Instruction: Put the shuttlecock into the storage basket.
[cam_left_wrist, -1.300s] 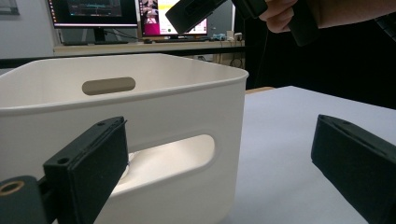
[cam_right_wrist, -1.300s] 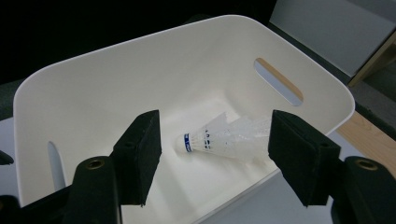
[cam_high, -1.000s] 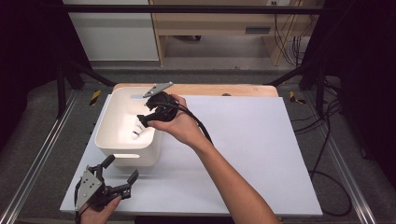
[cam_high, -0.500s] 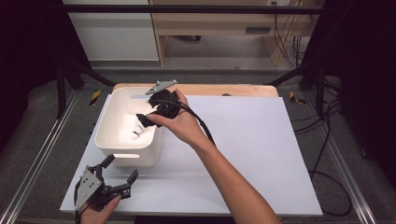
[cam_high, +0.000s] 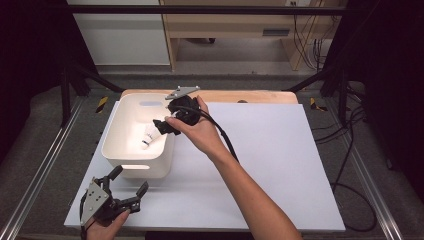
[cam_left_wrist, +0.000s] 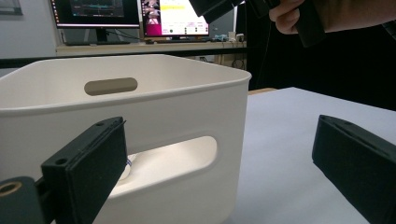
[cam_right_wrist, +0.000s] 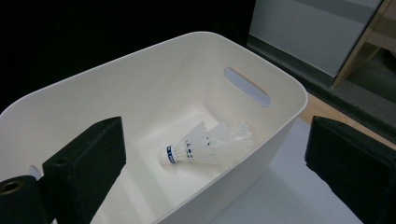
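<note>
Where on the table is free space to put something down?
The white table sheet is bare right of the white plastic bin, out to its right edge. The near-left corner is crowded: the left gripper sits before the bin.

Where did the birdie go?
The shuttlecock lies on its side on the bottom of the white bin, at the table's left, just under the open right gripper.

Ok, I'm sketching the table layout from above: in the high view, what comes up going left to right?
Left gripper at the near left corner → white bin → shuttlecock lying inside it → right gripper, open over the bin → bare white tabletop.
</note>
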